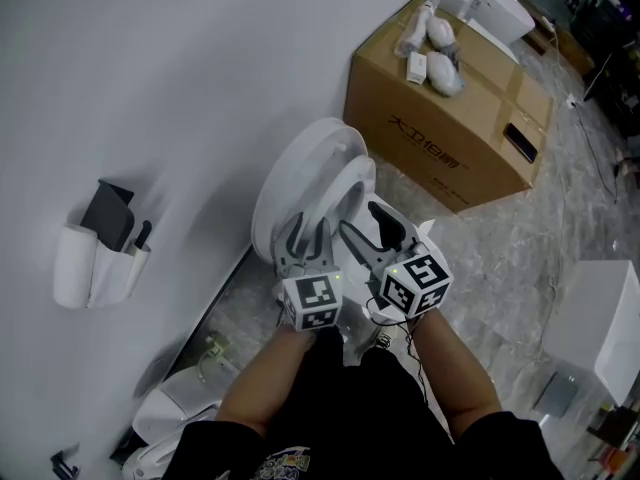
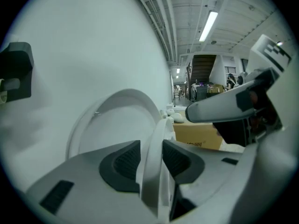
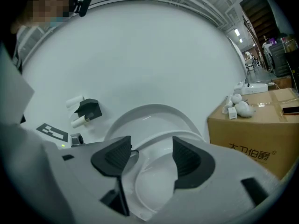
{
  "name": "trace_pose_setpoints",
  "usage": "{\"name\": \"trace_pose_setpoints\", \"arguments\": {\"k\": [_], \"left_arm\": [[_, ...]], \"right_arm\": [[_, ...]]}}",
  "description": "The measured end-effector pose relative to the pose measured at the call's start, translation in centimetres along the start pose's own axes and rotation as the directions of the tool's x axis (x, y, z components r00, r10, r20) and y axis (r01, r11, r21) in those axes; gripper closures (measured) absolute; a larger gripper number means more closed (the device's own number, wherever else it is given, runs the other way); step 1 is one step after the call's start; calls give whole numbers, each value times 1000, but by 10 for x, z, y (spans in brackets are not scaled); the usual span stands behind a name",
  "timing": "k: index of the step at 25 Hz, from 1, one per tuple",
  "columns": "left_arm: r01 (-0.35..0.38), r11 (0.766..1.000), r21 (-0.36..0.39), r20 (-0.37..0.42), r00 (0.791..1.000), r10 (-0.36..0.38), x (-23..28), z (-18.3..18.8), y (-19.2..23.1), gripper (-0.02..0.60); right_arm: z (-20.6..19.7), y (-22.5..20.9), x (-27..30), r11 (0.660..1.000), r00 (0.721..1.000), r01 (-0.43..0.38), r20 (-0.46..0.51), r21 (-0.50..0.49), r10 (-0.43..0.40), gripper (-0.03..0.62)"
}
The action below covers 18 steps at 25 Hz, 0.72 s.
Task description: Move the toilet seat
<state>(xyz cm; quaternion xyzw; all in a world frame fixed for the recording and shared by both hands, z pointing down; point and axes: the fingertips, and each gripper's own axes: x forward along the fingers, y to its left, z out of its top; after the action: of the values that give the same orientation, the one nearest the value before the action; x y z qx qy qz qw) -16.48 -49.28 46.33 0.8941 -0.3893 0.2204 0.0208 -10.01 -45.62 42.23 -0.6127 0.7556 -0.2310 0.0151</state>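
Seat edge (image 2: 153, 148) between jaws shows only in left gripper view.

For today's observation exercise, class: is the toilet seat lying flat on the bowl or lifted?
Lifted. The toilet seat rises steeply between the jaws of the left gripper, with the lid raised behind it.

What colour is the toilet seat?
The toilet seat is plain glossy white. It shows best in the left gripper view, close up.

My left hand-held gripper (image 1: 305, 231) and right hand-held gripper (image 1: 363, 224) are grey, with black ribbed pads (image 3: 189, 160). Each carries a white cube (image 1: 320, 303) with black square markers. My shirt (image 1: 330, 413) is black.
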Motion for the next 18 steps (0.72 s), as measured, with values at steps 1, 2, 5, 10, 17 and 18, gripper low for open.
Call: {"name": "trace_pose_setpoints", "arguments": {"k": [1, 2, 5, 10, 17, 18], "left_arm": [[0, 1000, -3, -2, 1000, 0, 0, 0, 0, 440], [2, 1000, -4, -3, 1000, -2, 0, 0, 0, 442], [15, 1000, -8, 0, 1000, -15, -1, 0, -2, 440], [55, 998, -8, 16, 998, -55, -1, 0, -5, 440], [32, 999, 8, 54, 998, -33, -23, 10, -11, 440], [22, 1000, 6, 58, 998, -22, -28, 13, -11, 440]], "right_arm": [[0, 0, 0, 1000, 1000, 2, 1, 1, -2, 313], [0, -1, 0, 1000, 1000, 3, 2, 3, -3, 314], [1, 1, 0, 1000, 1000, 2, 3, 3, -2, 315], [6, 6, 1, 1000, 1000, -1, 14, -4, 1, 315], [20, 12, -17, 999, 998, -41, 54, -33, 42, 327], [23, 12, -23, 998, 997, -49, 59, -40, 51, 347]]}}
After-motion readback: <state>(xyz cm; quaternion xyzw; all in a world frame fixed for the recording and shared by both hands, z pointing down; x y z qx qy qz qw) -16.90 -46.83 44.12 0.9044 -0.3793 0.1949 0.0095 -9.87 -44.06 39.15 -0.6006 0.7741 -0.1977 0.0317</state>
